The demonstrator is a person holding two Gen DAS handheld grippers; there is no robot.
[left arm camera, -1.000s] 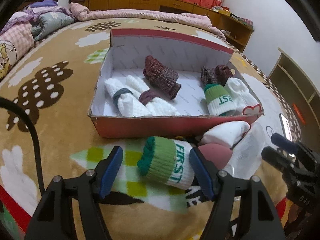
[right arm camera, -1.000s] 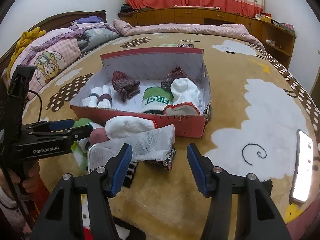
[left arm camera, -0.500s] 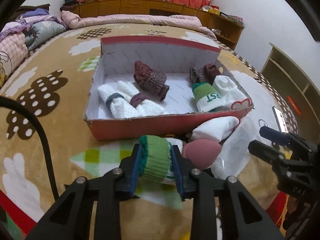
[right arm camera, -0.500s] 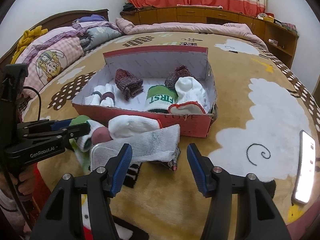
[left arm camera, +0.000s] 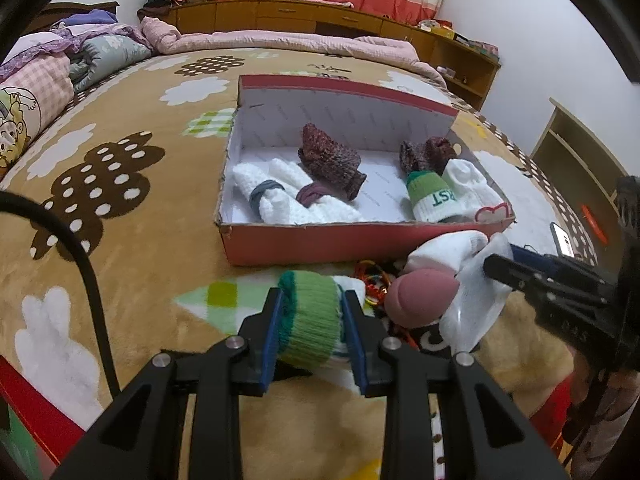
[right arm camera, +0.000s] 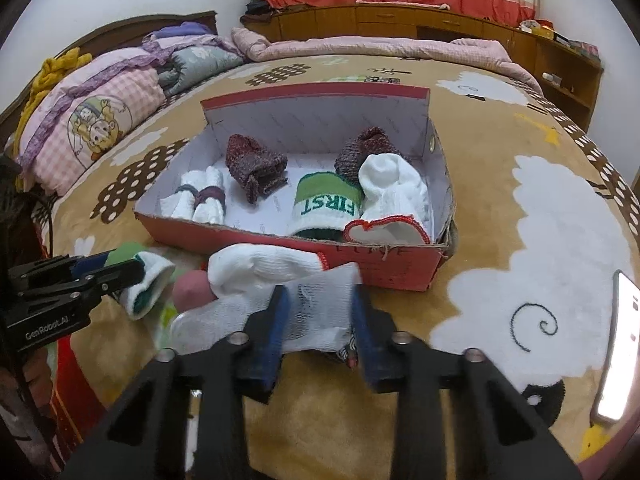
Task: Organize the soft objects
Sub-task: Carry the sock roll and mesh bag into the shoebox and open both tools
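A red cardboard box (left arm camera: pixel 320 242) (right arm camera: pixel 384 268) lies on the bed and holds several rolled socks, among them a green "FIRST" sock (right arm camera: pixel 326 206) and maroon ones (left arm camera: pixel 330 160). My left gripper (left arm camera: pixel 310 320) is shut on a green and white rolled sock (left arm camera: pixel 312 330) in front of the box; it also shows in the right wrist view (right arm camera: pixel 142 286). My right gripper (right arm camera: pixel 318 312) is shut on a white mesh sock (right arm camera: pixel 316 308) in front of the box. A white sock (right arm camera: pixel 264 266) and a pink ball (left arm camera: pixel 422 296) lie between them.
A tan patterned blanket (left arm camera: pixel 120 160) covers the bed. A phone (right arm camera: pixel 618 354) lies at the right. Colourful hair ties (left arm camera: pixel 372 276) lie by the box front. Folded quilts (right arm camera: pixel 100 104) are piled at the left. Wooden cabinets (right arm camera: pixel 400 28) line the far wall.
My left gripper shut on the green and white sock and has lifted it slightly. My right gripper moved forward and closed on the white mesh sock.
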